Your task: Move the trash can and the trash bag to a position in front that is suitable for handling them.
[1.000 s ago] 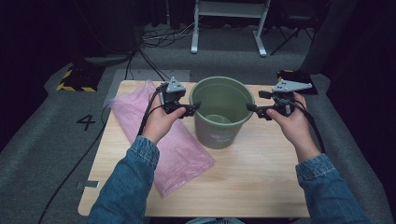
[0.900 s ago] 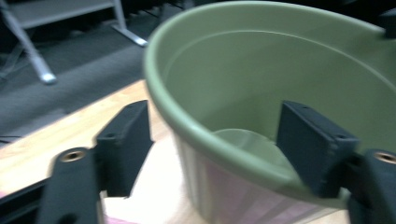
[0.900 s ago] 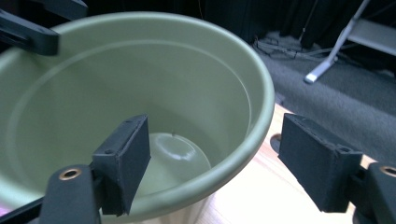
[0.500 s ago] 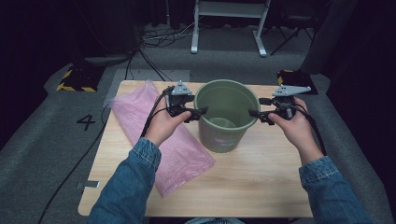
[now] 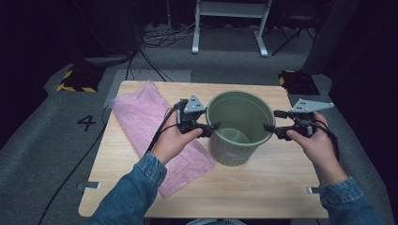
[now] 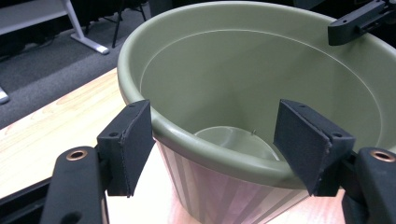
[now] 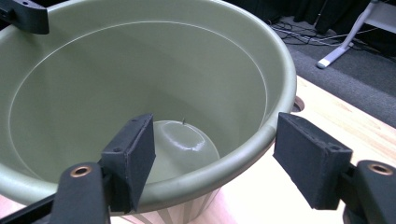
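On the table [image 5: 281,187], both claws, left [image 5: 212,126] and right [image 5: 268,127], have let go of the green bucket [image 5: 240,126]; jaws now apart around its rim, so it looks placed.

The round olive-green plastic bucket [image 5: 240,126] blocks the table's centre; the crumpled pink plastic bag [image 5: 157,133] covers nine o'clock; bare light wooden tabletop [image 5: 277,187] lies free toward six.

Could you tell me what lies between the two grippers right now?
The green bucket stands between the left gripper and the right gripper in the high view, each open across its rim.
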`<state>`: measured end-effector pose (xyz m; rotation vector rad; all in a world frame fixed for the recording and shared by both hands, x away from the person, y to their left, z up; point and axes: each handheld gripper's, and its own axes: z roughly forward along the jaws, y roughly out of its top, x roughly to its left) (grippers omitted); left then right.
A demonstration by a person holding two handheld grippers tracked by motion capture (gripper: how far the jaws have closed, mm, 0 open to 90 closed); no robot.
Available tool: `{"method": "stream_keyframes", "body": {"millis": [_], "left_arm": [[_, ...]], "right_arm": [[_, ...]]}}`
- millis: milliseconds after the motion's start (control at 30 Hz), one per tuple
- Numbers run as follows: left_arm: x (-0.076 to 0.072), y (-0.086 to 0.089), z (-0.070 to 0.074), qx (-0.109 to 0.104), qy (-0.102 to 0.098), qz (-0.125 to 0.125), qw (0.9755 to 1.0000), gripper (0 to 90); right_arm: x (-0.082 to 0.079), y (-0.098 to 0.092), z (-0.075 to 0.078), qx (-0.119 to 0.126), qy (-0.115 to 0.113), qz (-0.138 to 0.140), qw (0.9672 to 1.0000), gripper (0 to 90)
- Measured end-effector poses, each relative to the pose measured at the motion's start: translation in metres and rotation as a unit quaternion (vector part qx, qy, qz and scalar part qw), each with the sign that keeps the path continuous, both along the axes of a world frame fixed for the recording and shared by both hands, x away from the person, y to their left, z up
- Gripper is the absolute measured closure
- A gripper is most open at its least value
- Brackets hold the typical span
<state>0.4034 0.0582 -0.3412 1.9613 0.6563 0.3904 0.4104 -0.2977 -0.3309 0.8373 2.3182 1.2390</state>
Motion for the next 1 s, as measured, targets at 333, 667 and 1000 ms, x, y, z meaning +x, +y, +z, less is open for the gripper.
{"method": "stream_keyframes", "body": {"millis": [333, 667, 1000], "left_arm": [[0.008, 0.045, 0.010, -0.023, -0.044, 0.053, 0.9974, 26.3], [0.039, 0.042, -0.049, 0.021, 0.008, 0.110, 0.9937, 28.3], [0.053, 0.013, -0.073, 0.022, 0.041, 0.077, 0.9959, 35.2]], "right_arm": [[-0.003, -0.027, 0.006, 0.028, -0.059, -0.047, 0.9968, 30.7], [0.025, -0.043, -0.031, 0.030, -0.014, -0.097, 0.9947, 28.9], [0.041, -0.025, -0.066, 0.033, 0.025, -0.089, 0.9952, 32.7]]}}
